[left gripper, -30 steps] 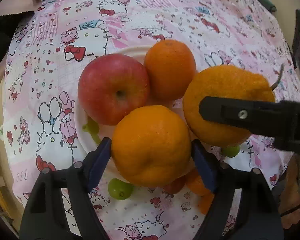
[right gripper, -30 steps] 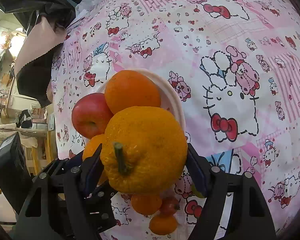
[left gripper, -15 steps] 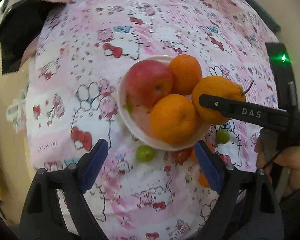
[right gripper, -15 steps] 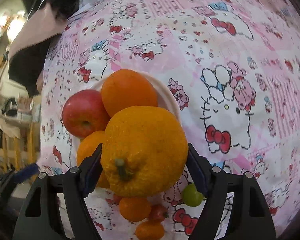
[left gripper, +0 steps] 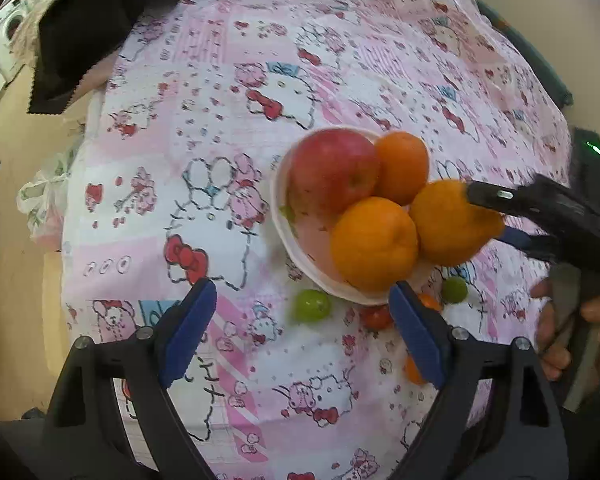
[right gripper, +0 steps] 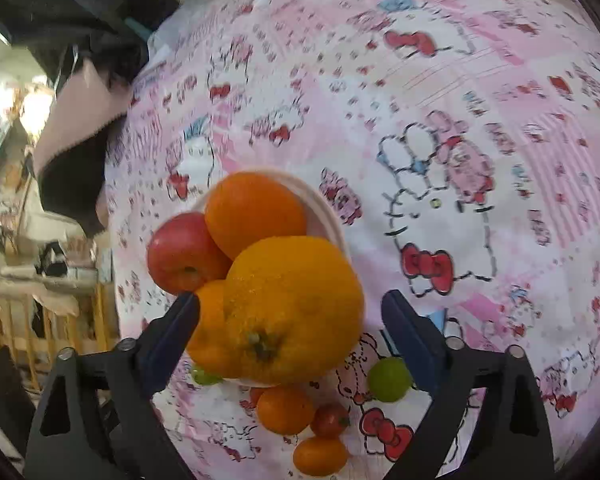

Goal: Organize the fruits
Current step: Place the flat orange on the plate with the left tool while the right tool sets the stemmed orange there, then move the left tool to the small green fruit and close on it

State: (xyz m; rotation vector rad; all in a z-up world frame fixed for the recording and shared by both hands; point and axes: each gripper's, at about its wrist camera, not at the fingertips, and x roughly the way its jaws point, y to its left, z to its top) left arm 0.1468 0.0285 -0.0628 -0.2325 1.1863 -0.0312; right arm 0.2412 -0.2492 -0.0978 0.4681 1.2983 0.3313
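Right tool (right gripper: 290,312) jaws just opening, apart around bumpy orange (right gripper: 292,308) on plate (left gripper: 300,264); left tool (left gripper: 300,320) apart, empty; no legible writing.

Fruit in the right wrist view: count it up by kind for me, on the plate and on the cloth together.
Apple: 1
Big oranges: 3
Small oranges: 2
Green fruits: 2
Small tomato: 1
Total: 9
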